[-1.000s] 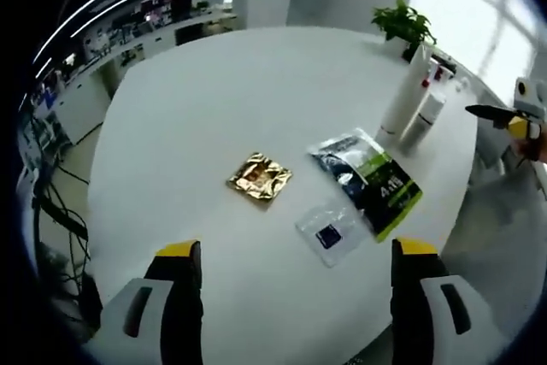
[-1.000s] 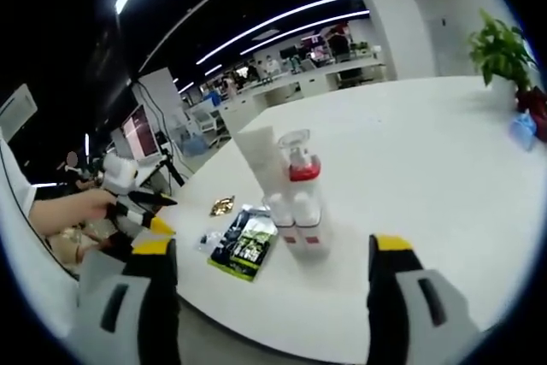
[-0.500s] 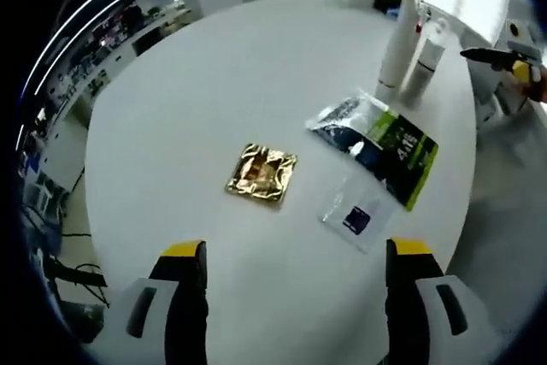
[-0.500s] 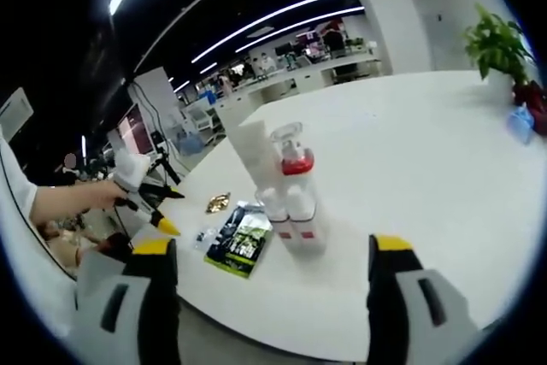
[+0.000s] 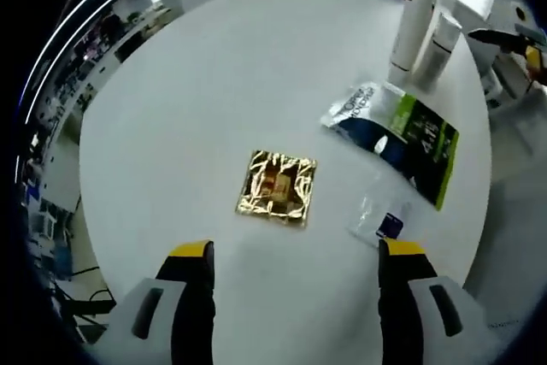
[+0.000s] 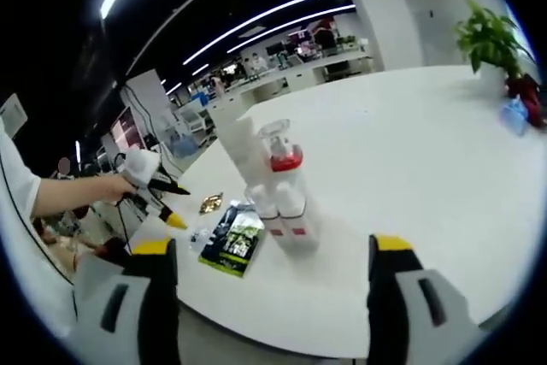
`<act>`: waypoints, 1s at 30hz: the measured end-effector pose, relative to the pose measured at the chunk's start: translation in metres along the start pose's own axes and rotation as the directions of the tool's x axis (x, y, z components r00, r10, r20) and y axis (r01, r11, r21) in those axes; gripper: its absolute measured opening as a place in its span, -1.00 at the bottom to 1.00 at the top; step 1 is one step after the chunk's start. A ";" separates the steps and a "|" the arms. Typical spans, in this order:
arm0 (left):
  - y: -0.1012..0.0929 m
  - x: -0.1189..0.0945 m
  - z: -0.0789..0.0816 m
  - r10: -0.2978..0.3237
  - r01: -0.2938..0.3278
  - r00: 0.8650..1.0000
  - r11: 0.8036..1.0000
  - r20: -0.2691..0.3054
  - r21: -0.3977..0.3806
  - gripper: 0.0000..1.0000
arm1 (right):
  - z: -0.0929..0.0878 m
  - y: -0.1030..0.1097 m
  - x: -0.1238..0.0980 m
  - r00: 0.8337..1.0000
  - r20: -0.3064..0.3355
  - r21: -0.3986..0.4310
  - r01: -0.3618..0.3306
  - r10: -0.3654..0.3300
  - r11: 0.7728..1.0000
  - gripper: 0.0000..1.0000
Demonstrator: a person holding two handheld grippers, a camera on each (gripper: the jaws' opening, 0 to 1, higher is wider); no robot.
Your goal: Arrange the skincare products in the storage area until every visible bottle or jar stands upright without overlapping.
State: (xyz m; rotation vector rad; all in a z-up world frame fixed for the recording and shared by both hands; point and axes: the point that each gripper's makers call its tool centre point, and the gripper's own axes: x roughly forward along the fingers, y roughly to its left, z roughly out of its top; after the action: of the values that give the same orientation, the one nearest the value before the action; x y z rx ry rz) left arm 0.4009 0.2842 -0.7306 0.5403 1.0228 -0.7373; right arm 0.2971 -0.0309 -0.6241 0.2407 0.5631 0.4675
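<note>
The skincare stuff is sitting on a big round white desk [image 5: 197,83]. A tall white tube [image 5: 413,16] and a shorter grey-white bottle [image 5: 438,40] are standing upright, right beside each other at the far edge in the left gripper view. In the right gripper view that same cluster is standing dead ahead: the white tube [image 6: 232,150], a clear pump bottle with a red collar [image 6: 283,160] and small clear bottles with red labels [image 6: 280,211], all upright as far as I can tell.

Lying flat nearer the left tongs [image 5: 295,301] are a crinkly gold foil sachet [image 5: 278,186], a green-and-black pouch [image 5: 402,138] and a small clear packet with a dark blue square [image 5: 383,220]. None are overlapping.

The gold sachet is lying just ahead of the left tongs, between the two jaws' lines, so I'd say the left is the nearer one. Both left and right tongs [image 6: 273,301] are spread wide, gripping nothing.
</note>
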 end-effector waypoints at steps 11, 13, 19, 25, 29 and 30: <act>0.015 0.019 0.014 -0.025 0.027 0.999 0.998 -0.043 0.064 0.38 | -0.003 -0.002 0.002 1.000 -0.002 0.016 0.016 -0.016 1.000 0.86; 0.016 0.021 0.017 -0.031 0.033 0.999 0.998 -0.042 0.061 0.35 | -0.002 -0.001 0.002 1.000 -0.003 0.017 0.015 -0.015 1.000 0.86; 0.017 0.030 0.025 -0.043 0.047 0.998 0.995 -0.055 0.085 0.29 | -0.001 -0.003 0.003 1.000 -0.006 0.017 0.019 -0.019 1.000 0.86; 0.013 0.037 0.028 -0.060 0.066 0.996 0.993 -0.064 0.102 0.21 | -0.003 -0.005 0.002 1.000 -0.009 0.022 0.027 -0.027 0.999 0.86; 0.012 0.037 0.031 -0.078 0.083 0.995 0.992 -0.062 0.091 0.17 | -0.003 -0.008 0.002 0.999 -0.006 0.027 0.031 -0.031 0.999 0.86; 0.012 0.038 0.031 -0.087 0.092 0.994 0.992 -0.064 0.086 0.14 | -0.003 -0.008 0.002 0.999 -0.007 0.028 0.033 -0.032 0.999 0.86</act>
State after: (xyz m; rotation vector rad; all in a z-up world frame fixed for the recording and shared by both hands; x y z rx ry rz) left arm 0.4391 0.2590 -0.7507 0.5991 1.0793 -0.8536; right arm 0.2998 -0.0369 -0.6304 0.2564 0.5792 0.4292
